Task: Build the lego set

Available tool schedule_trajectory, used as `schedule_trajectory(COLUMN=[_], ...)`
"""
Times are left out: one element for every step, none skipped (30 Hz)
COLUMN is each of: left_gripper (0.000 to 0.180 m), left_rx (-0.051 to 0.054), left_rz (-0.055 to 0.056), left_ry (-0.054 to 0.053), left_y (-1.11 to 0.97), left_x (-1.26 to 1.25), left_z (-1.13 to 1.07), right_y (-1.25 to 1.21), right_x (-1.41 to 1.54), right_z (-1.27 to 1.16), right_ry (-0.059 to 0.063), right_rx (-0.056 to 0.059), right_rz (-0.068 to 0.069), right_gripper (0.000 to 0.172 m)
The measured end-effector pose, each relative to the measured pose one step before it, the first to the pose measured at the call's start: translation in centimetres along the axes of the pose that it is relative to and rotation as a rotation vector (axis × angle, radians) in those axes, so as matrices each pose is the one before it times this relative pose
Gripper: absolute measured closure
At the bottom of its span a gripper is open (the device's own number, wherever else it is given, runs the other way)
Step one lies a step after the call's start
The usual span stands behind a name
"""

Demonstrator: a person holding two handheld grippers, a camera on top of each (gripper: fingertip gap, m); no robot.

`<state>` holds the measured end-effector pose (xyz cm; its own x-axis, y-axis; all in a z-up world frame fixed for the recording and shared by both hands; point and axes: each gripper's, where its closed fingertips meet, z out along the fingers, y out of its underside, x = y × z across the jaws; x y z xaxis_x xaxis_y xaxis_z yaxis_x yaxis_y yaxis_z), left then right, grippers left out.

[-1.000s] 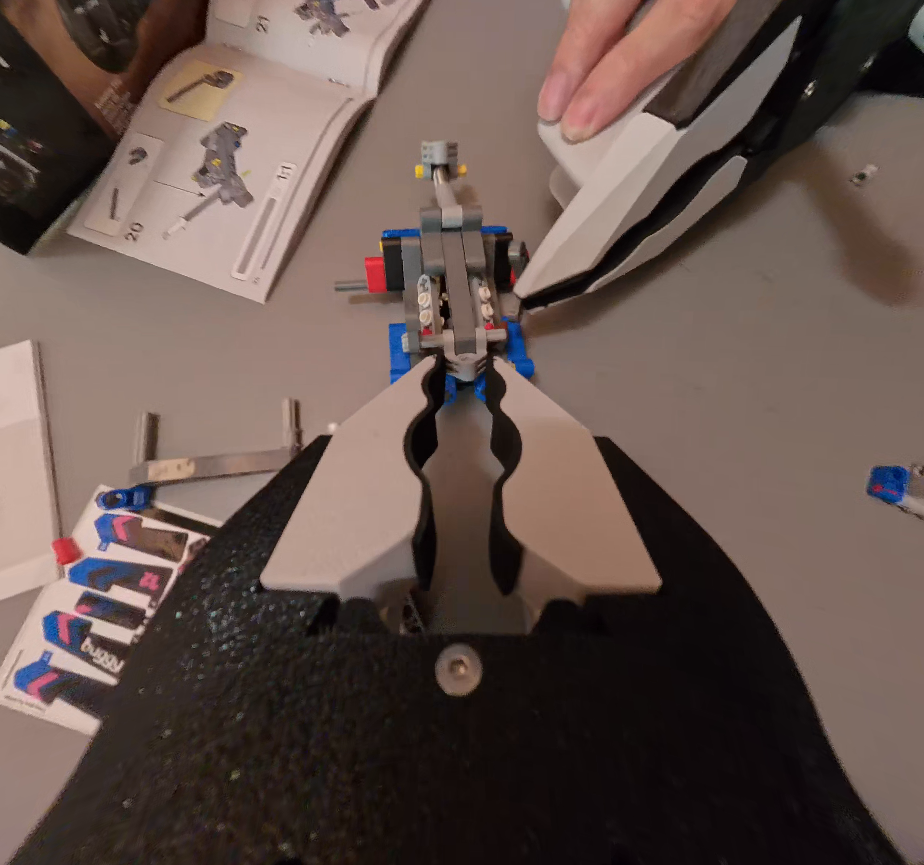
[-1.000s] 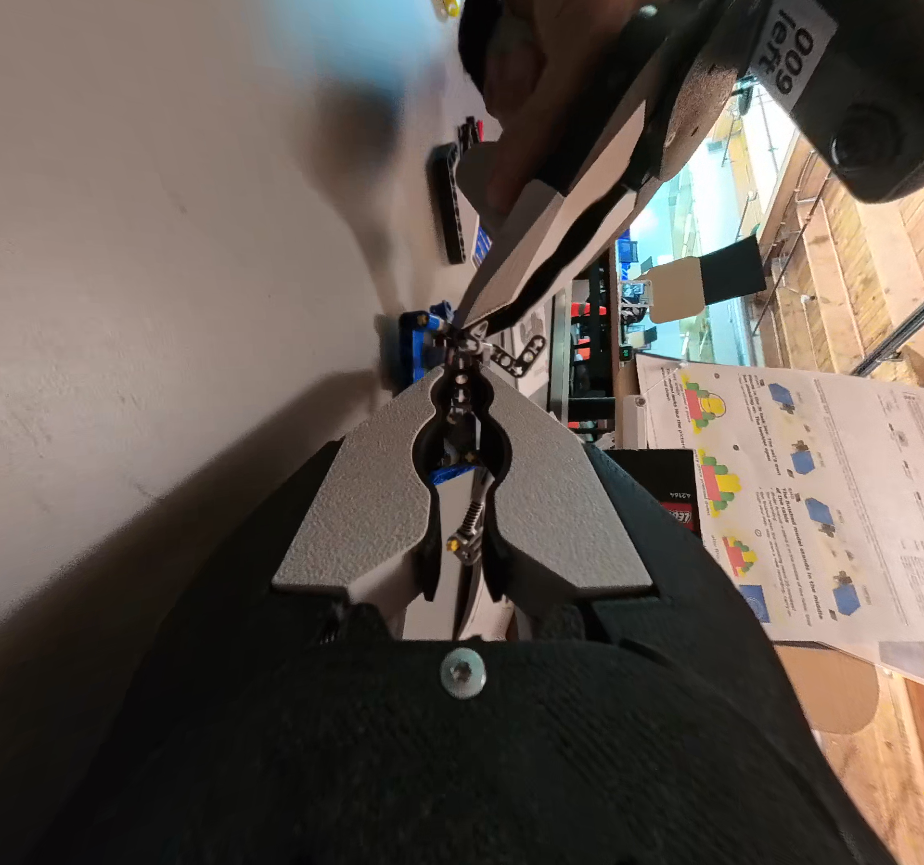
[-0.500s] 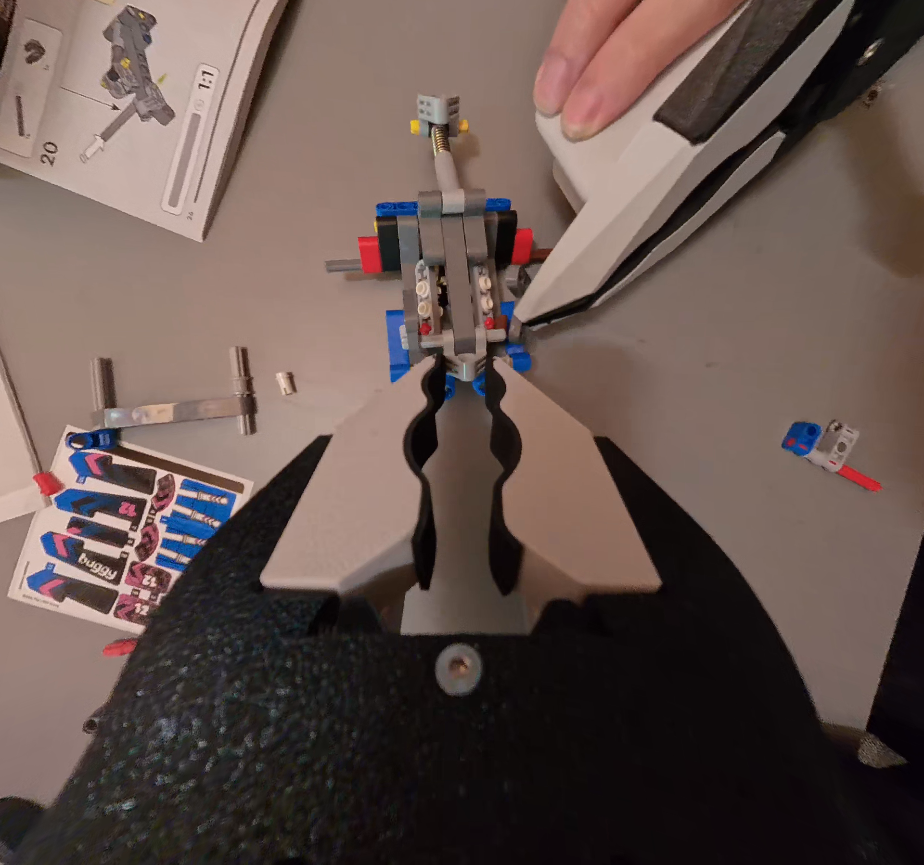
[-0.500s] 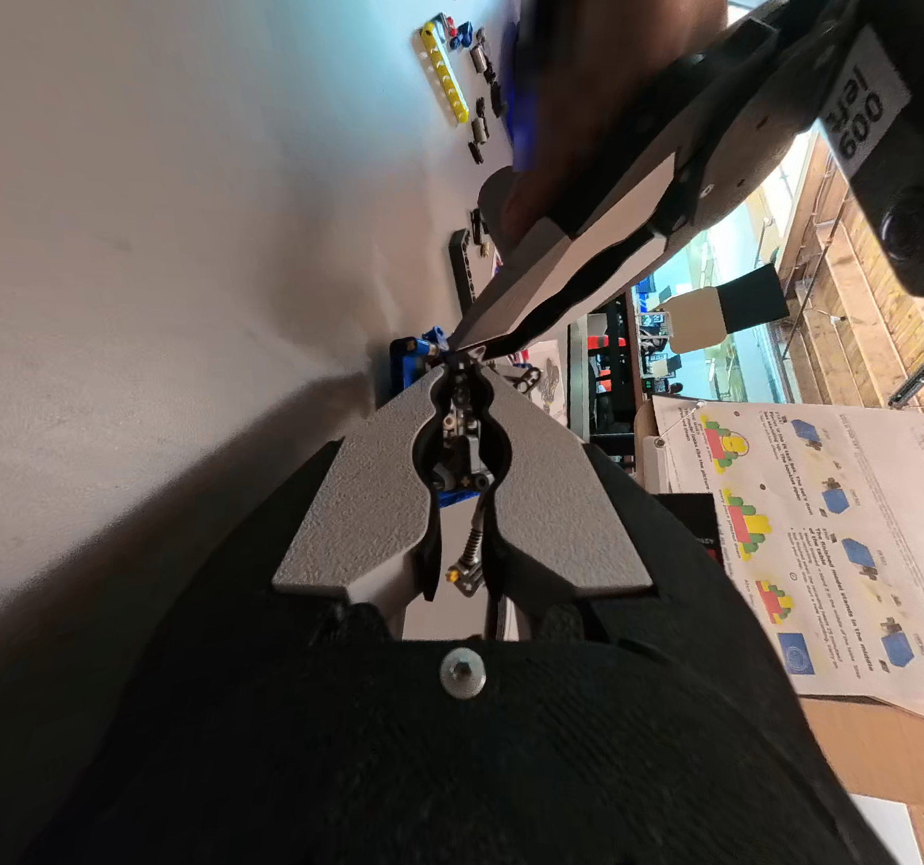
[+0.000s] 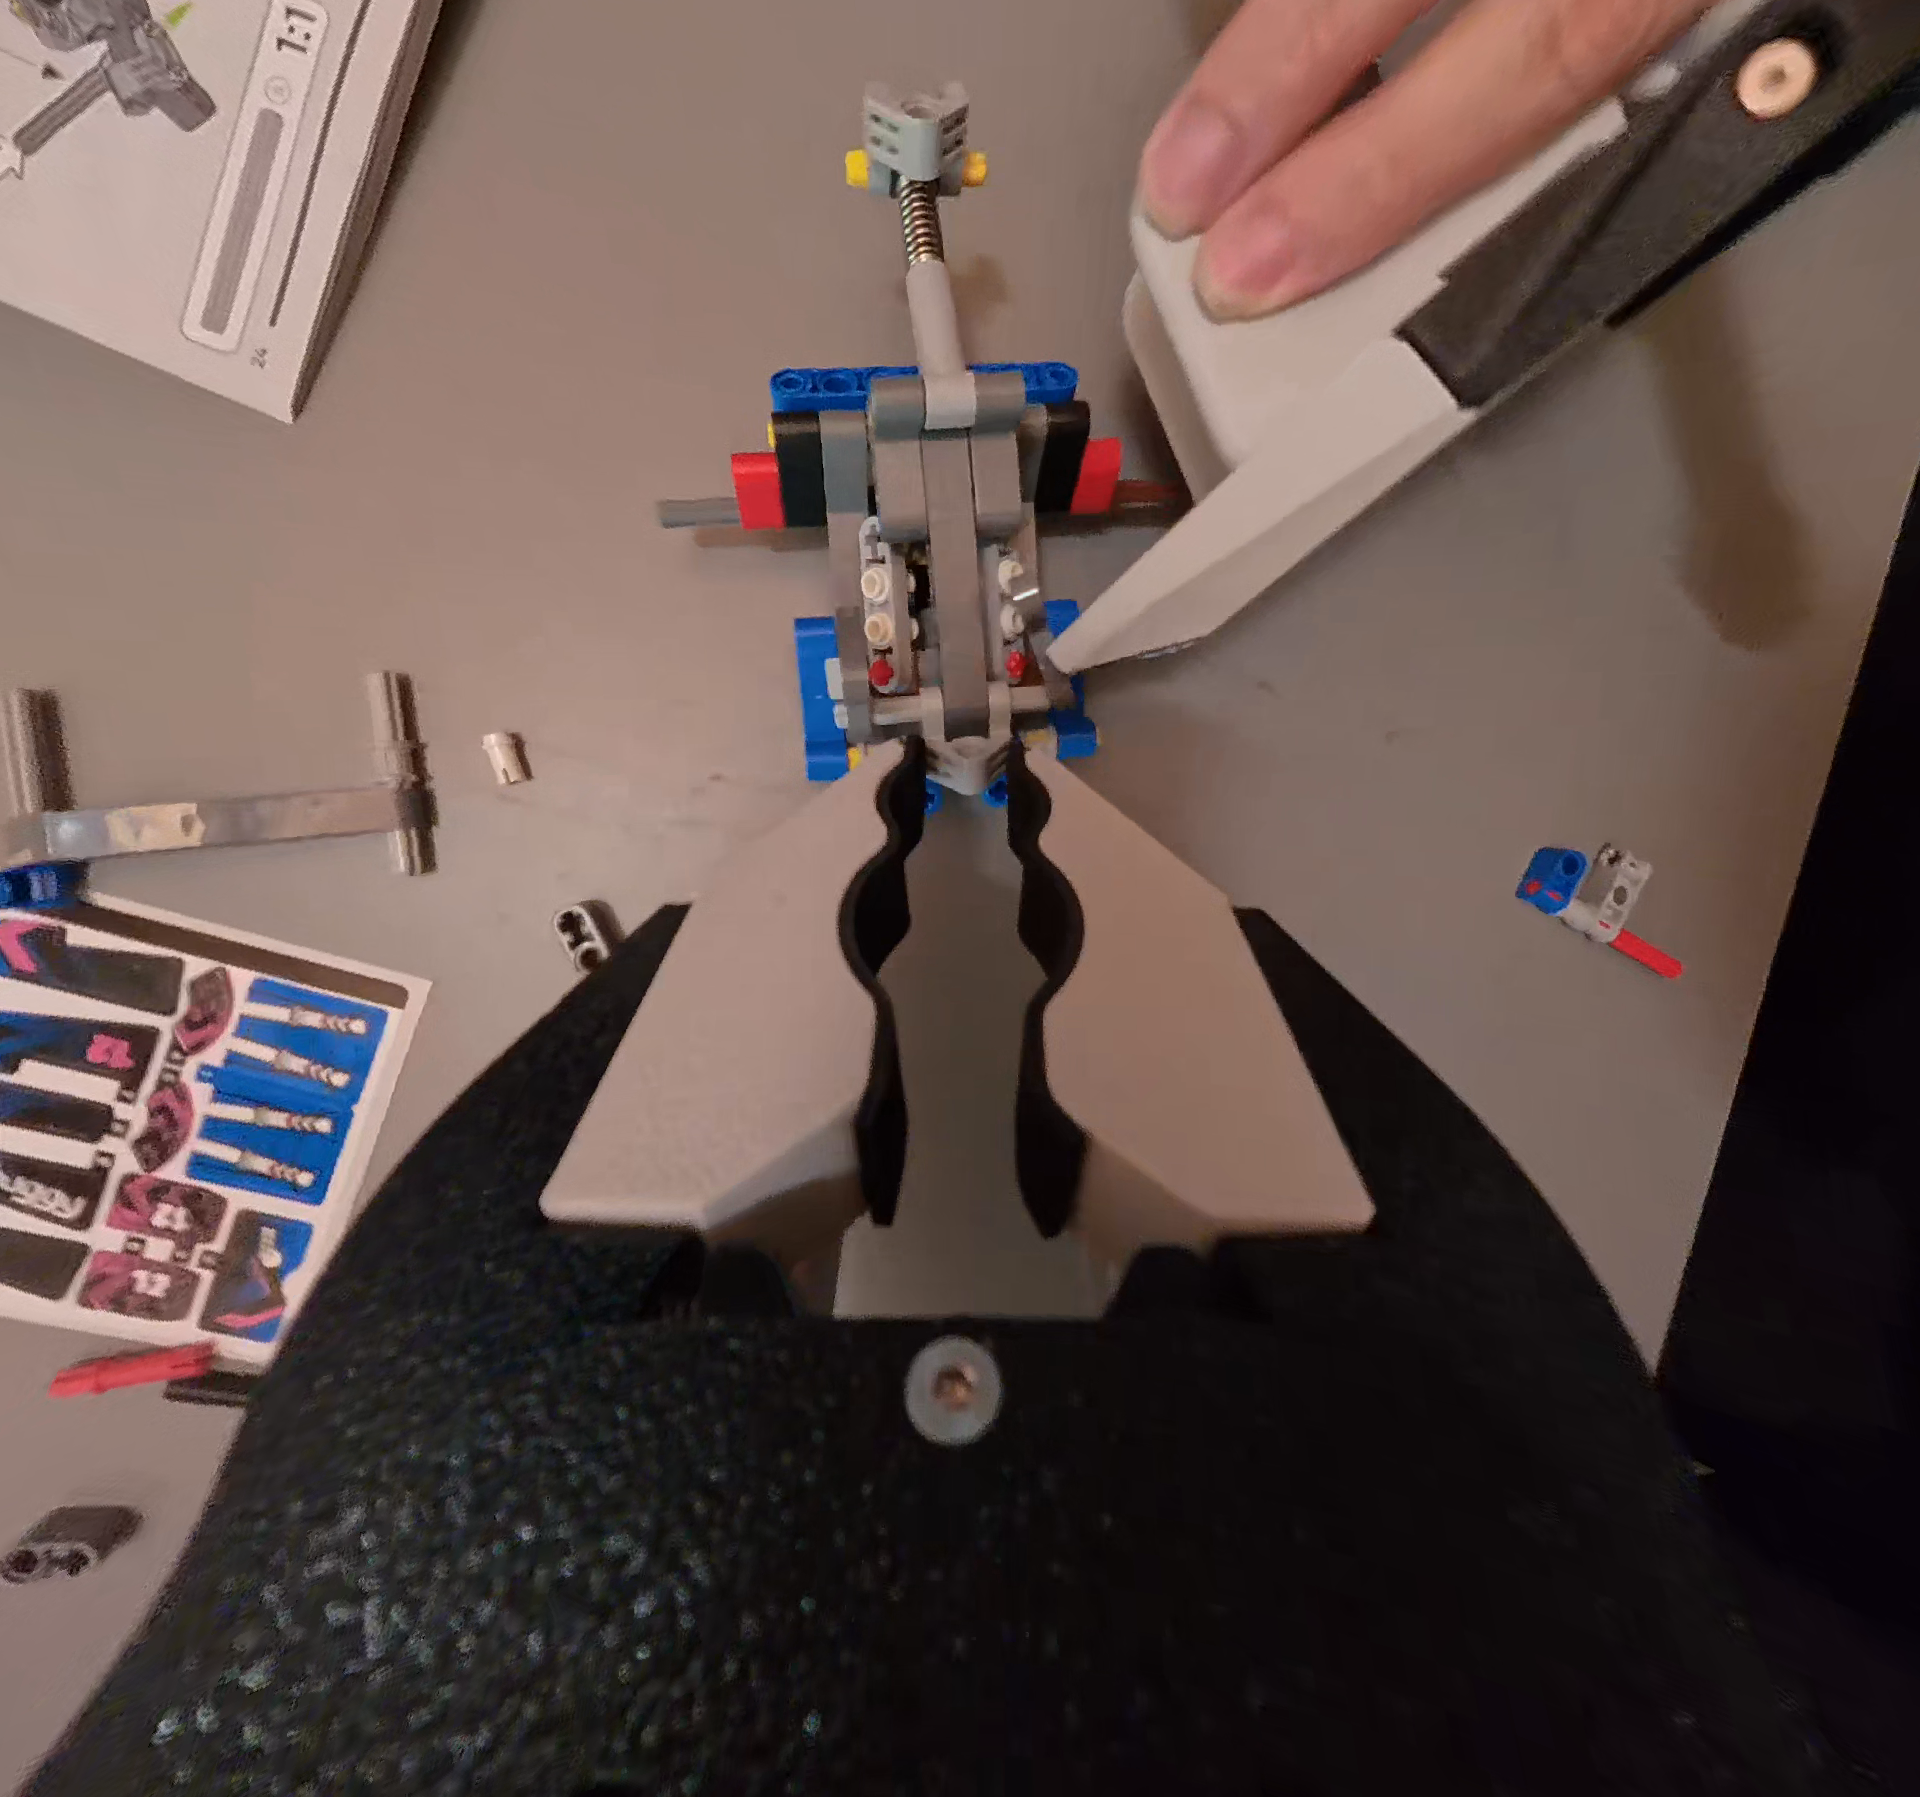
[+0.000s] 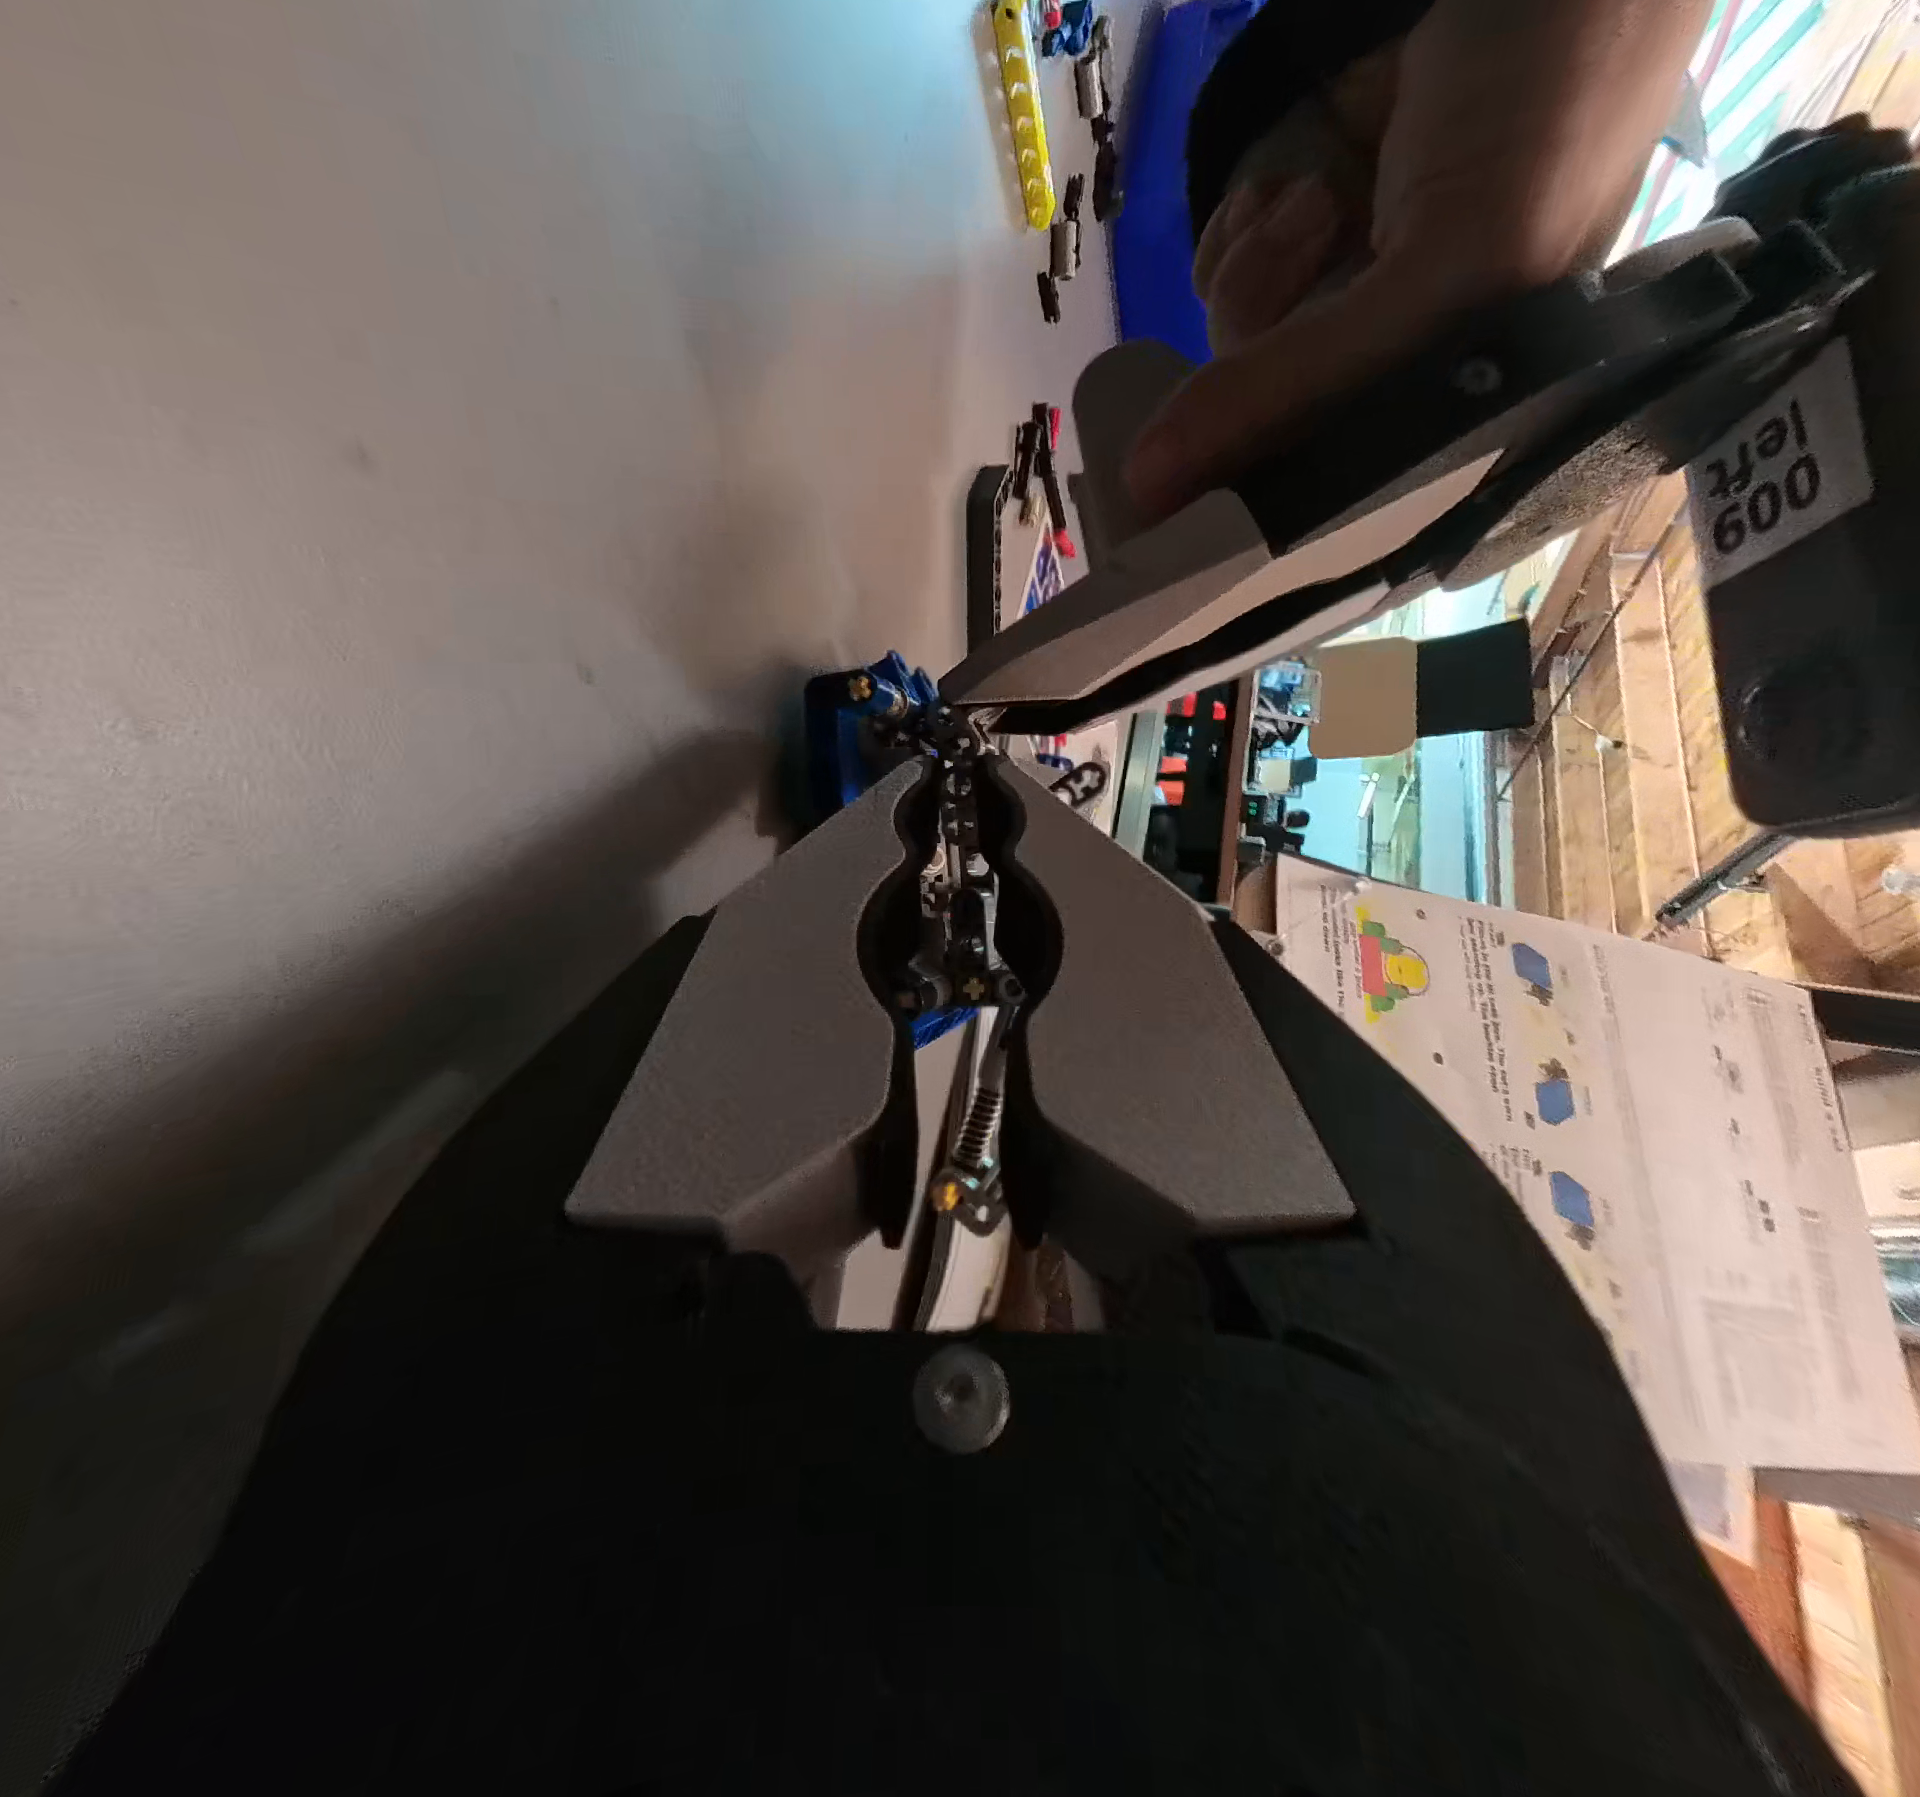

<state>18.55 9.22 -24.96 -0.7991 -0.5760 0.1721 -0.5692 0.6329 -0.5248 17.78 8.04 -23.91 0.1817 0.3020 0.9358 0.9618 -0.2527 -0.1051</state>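
A small brick assembly (image 5: 940, 552) of grey, blue, red and black parts, with a sprung grey rod at its far end, sits over the grey table (image 5: 1351, 760). My left gripper (image 5: 961, 771) is shut on the grey connector at its near end. My right gripper (image 5: 1060, 661) comes in from the upper right, with a hand (image 5: 1351, 116) on it, and pinches the assembly's right side. In the right wrist view my right gripper (image 6: 956, 776) is shut on the assembly's dark beam (image 6: 961, 874). The left gripper (image 6: 971, 703) meets it just beyond the tips.
An open instruction booklet (image 5: 187, 116) lies at the upper left. A sticker sheet (image 5: 177, 1124), a metal tool (image 5: 239, 817) and a small grey bush (image 5: 507, 758) lie at the left. A blue-and-grey piece (image 5: 1584, 900) lies at the right. A yellow beam (image 6: 1023, 111) lies farther off.
Both grippers have kept their hold on the assembly. The booklet, the tool and the loose blue piece have slid leftward in the left wrist view, so the pair has moved right over the table.
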Motion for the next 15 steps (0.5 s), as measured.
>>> schedule_trajectory(left_gripper=[0.168,0.169,0.168,0.168,0.168,0.168,0.168,0.168,0.168,0.168,0.168,0.168,0.168,0.168,0.168], left_rx=[-0.0004,0.0025,0.0085,0.0135,0.0227,0.019,0.0019,0.0096,0.0119,0.0171,0.0132,0.0074,0.0052,0.0067,0.0136], left_rz=[-0.0302,-0.0349,-0.0329,-0.0286,-0.0279,-0.0277,-0.0124,-0.0098,-0.0106,-0.0036,-0.0042,-0.0087,-0.017,-0.0158,-0.0144], left_ry=[0.0037,0.0122,0.0146,0.0124,0.0176,0.0267,0.0085,0.0042,0.0192,0.0287,0.0241,0.0265,0.0407,0.0502,0.0592], left_y=[0.016,0.009,-0.058,-0.114,-0.265,-0.238,0.049,-0.04,-0.05,-0.128,-0.044,0.044,0.092,0.127,0.071], left_x=[-0.034,0.03,0.013,-0.023,0.048,0.167,-0.044,-0.068,0.145,0.268,0.156,0.132,0.265,0.331,0.387], left_z=[-0.002,0.015,0.011,0.019,0.006,0.073,0.07,-0.1,-0.162,-0.169,-0.123,-0.01,0.045,0.027,0.014], right_y=[0.032,0.057,0.113,0.14,-0.021,-0.288,-0.17,0.192,0.26,-0.113,-0.11,-0.093,-0.18,-0.261,-0.306], right_x=[0.027,0.052,0.085,0.071,0.025,-0.181,-0.062,0.124,0.385,0.352,0.152,0.06,0.07,-0.009,0.043], right_z=[0.052,0.026,0.021,-0.005,0.004,0.087,0.087,0.046,-0.072,-0.187,-0.137,-0.081,-0.137,-0.209,-0.259], right_ry=[0.0039,0.0022,0.0058,0.0066,0.0062,-0.0057,-0.0029,0.0001,0.0087,0.0064,-0.0043,-0.0049,0.0036,-0.0005,-0.0041], right_rx=[-0.0186,-0.0179,-0.0193,-0.0225,-0.0134,-0.0003,-0.0075,-0.0228,-0.0201,0.0093,0.01,0.0056,0.0076,0.0108,0.0147], right_rz=[-0.0039,-0.0041,-0.0094,-0.0224,-0.0265,-0.0104,0.0022,0.0018,0.0081,0.0243,0.0387,0.0303,0.0037,-0.0136,0.0018], right_gripper=[0.168,0.168,0.168,0.168,0.168,0.168,0.168,0.168,0.168,0.168,0.169,0.169,0.168,0.168,0.168])
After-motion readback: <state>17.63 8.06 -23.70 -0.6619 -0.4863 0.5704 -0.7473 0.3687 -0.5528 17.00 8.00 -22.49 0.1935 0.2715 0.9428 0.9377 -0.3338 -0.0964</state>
